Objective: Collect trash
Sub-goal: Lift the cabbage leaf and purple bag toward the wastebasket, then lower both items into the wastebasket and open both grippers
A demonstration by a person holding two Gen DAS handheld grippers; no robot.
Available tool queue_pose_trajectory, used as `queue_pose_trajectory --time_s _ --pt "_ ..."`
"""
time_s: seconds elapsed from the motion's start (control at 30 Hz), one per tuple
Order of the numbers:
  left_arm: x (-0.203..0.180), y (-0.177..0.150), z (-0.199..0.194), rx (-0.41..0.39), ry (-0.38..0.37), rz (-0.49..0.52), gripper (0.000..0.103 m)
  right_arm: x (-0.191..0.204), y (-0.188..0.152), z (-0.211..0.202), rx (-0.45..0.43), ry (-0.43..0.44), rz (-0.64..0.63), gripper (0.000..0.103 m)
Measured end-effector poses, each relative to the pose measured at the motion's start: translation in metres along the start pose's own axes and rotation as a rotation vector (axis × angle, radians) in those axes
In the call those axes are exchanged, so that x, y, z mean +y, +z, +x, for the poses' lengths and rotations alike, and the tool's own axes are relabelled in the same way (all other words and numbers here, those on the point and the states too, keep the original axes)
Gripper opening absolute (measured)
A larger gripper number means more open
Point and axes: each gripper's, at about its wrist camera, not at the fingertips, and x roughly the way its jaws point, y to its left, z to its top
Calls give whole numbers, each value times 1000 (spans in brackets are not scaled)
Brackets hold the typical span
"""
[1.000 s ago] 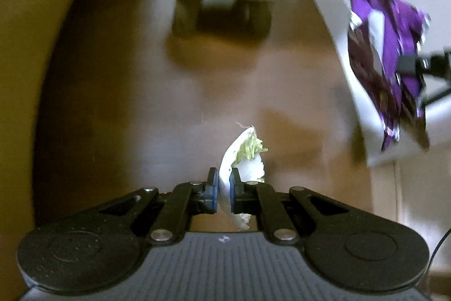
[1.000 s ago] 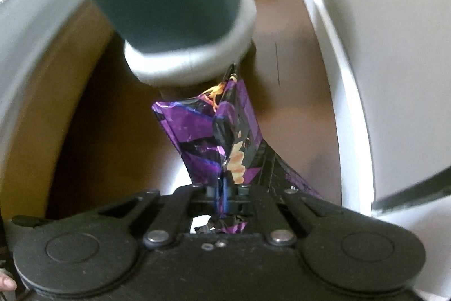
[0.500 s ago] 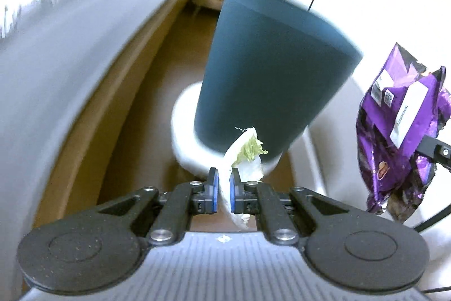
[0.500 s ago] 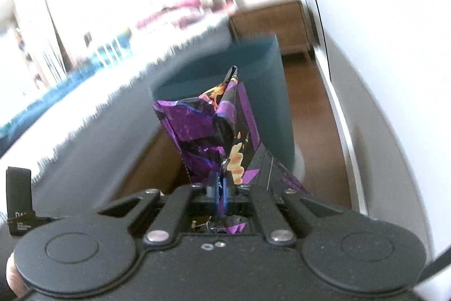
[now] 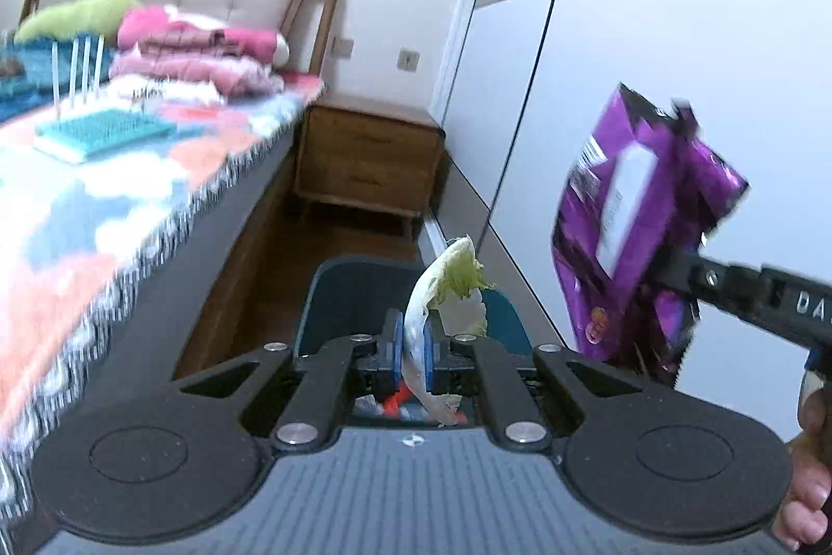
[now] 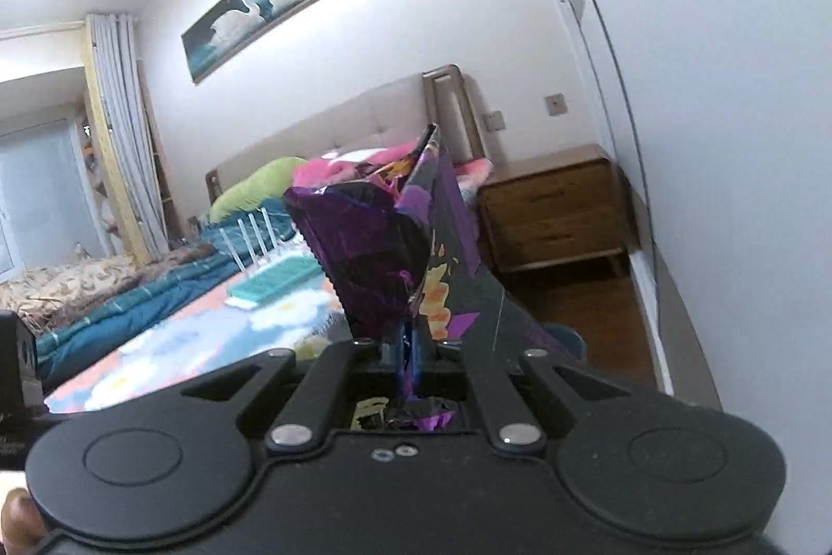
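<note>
My left gripper (image 5: 413, 349) is shut on a pale green and white lettuce leaf (image 5: 450, 282) and holds it over the open top of a dark teal trash bin (image 5: 338, 289). Some trash shows inside the bin below the fingers. My right gripper (image 6: 411, 360) is shut on a crumpled purple snack bag (image 6: 395, 253). The bag also shows in the left wrist view (image 5: 634, 222), held up to the right of the bin. In the right wrist view only a sliver of the bin's rim (image 6: 569, 341) shows past the bag.
A bed (image 5: 93, 191) with a patterned cover runs along the left, its dark frame close to the bin. A wooden nightstand (image 5: 369, 159) stands behind the bin. White wardrobe doors (image 5: 624, 61) line the right. The floor between is brown wood.
Both grippers have risen from near the floor, by the bin's base, to above its rim. The views have tilted up onto the room. Both grips are unchanged.
</note>
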Motion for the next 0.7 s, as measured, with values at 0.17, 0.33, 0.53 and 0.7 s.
queue_pose_trajectory --time_s 0.17,0.33,0.53,0.7 --pt "-11 13 14 -4 59 23 8 -8 12 28 -20 26 39 2" --pt "-13 14 50 24 114 57 8 -34 -4 60 -26 33 124 2" --pt "-17 0 89 112 157 69 8 -57 -31 91 24 49 170 3" --pt "-13 -18 110 187 185 53 8 -60 -49 110 97 39 178 3"
